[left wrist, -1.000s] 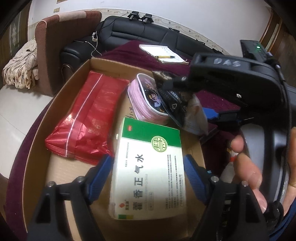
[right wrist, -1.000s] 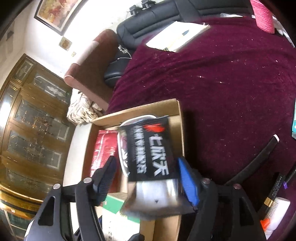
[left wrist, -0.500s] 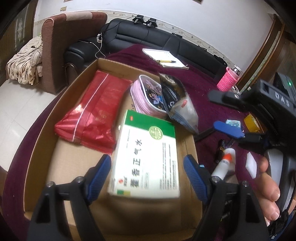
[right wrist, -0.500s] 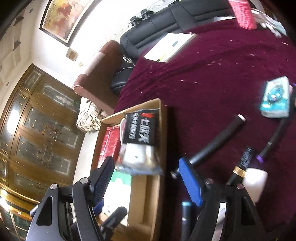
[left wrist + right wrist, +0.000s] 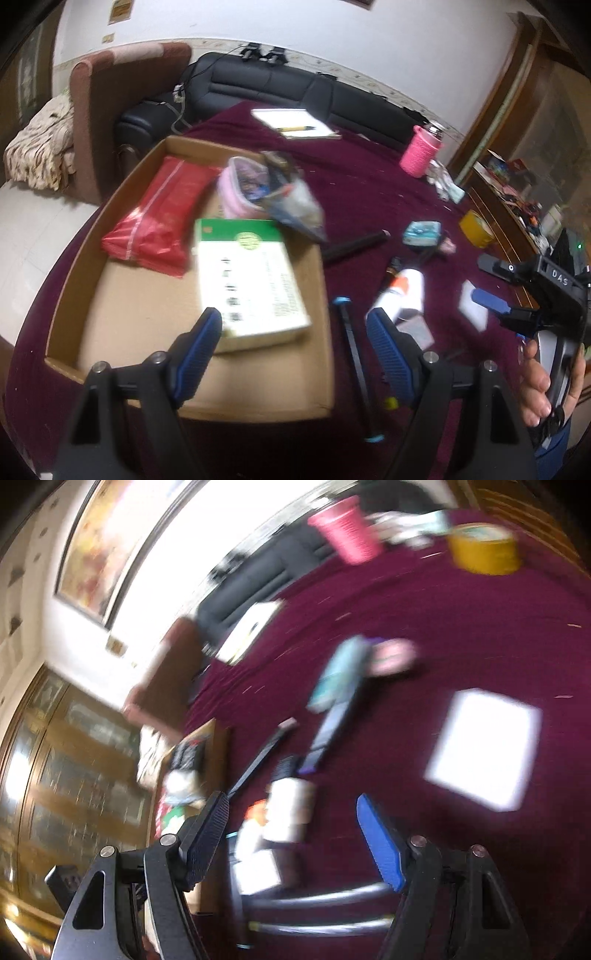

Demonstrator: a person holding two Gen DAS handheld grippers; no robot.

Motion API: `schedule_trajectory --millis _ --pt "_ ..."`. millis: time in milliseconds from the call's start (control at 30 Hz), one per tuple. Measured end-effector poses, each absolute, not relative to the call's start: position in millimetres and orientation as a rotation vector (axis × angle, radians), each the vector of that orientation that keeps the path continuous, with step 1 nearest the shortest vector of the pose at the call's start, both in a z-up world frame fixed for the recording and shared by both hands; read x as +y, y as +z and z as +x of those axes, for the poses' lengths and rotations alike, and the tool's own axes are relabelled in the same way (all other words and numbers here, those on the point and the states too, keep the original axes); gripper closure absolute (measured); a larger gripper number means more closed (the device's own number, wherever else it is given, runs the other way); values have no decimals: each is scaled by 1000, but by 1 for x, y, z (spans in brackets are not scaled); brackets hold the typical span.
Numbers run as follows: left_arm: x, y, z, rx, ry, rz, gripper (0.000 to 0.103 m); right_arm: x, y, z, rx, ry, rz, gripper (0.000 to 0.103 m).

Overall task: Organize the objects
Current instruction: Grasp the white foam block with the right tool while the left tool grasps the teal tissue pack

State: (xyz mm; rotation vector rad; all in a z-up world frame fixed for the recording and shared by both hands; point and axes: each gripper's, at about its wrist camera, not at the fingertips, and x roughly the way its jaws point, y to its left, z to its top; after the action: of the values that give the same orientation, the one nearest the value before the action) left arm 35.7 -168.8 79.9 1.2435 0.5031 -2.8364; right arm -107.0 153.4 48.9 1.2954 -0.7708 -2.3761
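A maroon table (image 5: 369,192) holds a cardboard box (image 5: 147,317) containing a red packet (image 5: 162,210), green-white carton (image 5: 251,280) and pouch (image 5: 291,199). Both grippers, left (image 5: 295,332) and right (image 5: 291,834), have jaws apart, empty.

both tools gape empty: left tool (image 5: 293,328), right tool (image 5: 291,834).
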Motion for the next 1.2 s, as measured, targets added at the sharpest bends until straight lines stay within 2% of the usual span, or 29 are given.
schedule_trajectory --millis 200,367,533,633,700,833,867,900,933,967,1067,1200 --pt "-134 83 26 415 -2895 1295 22 218 35 -113 -775 -2538 1469 26" --pt "-110 79 11 372 -2938 1356 23 219 13 -124 -791 -2492 1553 26" --pt "-90 73 1 330 -2983 1400 23 178 8 -150 -604 -2570 1632 25" --pt "-87 71 2 309 -2992 1411 23 147 0 -166 -315 -2698 1712 25" --pt "-86 72 1 304 -2998 1419 23 141 0 -167 -235 -2740 1689 26" --pt "-86 75 -4 286 -2997 1416 23 160 4 -164 -341 -2714 1636 32" --pt "-86 76 -6 284 -2995 1417 23 164 4 -162 -371 -2710 1616 44" --pt "-84 76 -10 285 -2994 1425 23 173 7 -159 -427 -2717 1562 47" --pt "-82 77 -14 291 -2995 1441 23 179 7 -157 -479 -2709 1509 60" --pt "-81 78 -19 303 -2997 1457 23 185 6 -157 -524 -2700 1470 64" --pt "-67 83 -41 311 -3013 1481 22 199 -3 -160 -604 -2651 1430 66" --pt "-38 89 -79 262 -3016 1516 22 200 -2 -164 -586 -2608 1442 64"
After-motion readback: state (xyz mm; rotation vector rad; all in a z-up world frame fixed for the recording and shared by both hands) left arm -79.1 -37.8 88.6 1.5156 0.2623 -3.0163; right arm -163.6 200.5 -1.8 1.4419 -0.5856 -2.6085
